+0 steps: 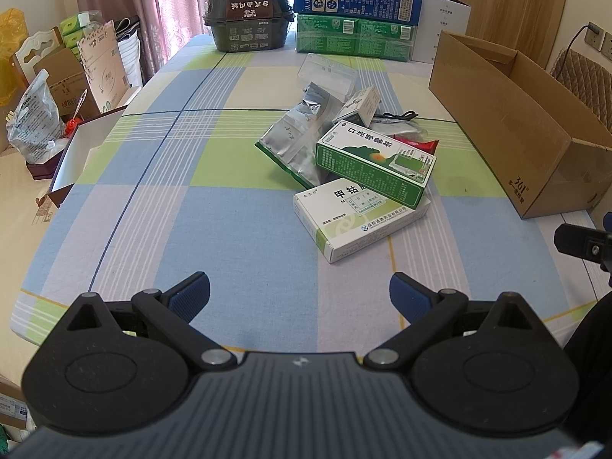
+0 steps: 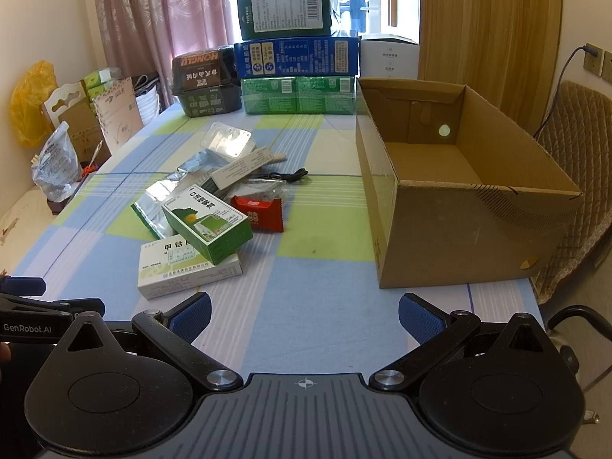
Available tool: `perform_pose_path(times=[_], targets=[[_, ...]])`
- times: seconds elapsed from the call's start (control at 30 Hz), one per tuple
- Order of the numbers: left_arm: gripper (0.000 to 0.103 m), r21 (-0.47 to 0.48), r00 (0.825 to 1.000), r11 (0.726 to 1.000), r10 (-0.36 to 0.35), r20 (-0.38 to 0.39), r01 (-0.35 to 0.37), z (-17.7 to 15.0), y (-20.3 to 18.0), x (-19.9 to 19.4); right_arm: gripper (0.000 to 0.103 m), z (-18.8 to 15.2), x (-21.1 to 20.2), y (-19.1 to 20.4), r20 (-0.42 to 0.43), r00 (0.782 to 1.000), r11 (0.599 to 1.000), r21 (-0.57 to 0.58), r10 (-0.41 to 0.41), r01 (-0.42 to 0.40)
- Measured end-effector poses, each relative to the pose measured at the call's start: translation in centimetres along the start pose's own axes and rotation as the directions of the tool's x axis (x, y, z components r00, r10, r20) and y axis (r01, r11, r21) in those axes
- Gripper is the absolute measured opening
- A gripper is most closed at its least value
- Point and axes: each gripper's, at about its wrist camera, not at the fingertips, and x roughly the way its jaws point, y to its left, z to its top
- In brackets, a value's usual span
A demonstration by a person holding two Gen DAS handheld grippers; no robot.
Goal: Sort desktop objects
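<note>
Left wrist view: the left tool (image 1: 299, 290) hangs above the near part of the table (image 1: 153, 210), its blue pads spread wide with nothing between them, so it is released. The pile of things to be sorted lies ahead and a little to the right of this tool. Nearest is the white box (image 1: 355, 225), flat on the cloth, its long axis running from near left to far right. The green box (image 1: 376, 160) rests across its far end, propped at a tilt, long axis running from far left to near right. Foil pouches (image 1: 294, 141) lie behind and left of them. The carton (image 1: 535, 134) stands open at the far right, well apart from the pile. Right wrist view: the right tool (image 2: 304, 315) is likewise released, pads wide, empty. From here the pile lies ahead and to the left, the white box (image 2: 189, 269) nearest, the green box (image 2: 208, 223) on top of it, a red packet (image 2: 262, 212) just behind. The carton (image 2: 478, 210) is ahead and to the right, empty as far as its floor shows. Judgement: both tools are close to the white box; the right is nearer the carton, so better placed to carry.
</note>
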Motion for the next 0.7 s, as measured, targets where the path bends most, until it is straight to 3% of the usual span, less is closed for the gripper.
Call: perform_pose_path(times=[0.7], targets=[[0.099, -0.002, 1.0, 1.0, -0.001, 0.001, 0.001, -0.03, 0.04, -0.01, 0.101, 0.05, 0.02, 0.12, -0.002, 1.0, 1.0, -0.008, 0.003, -0.003]])
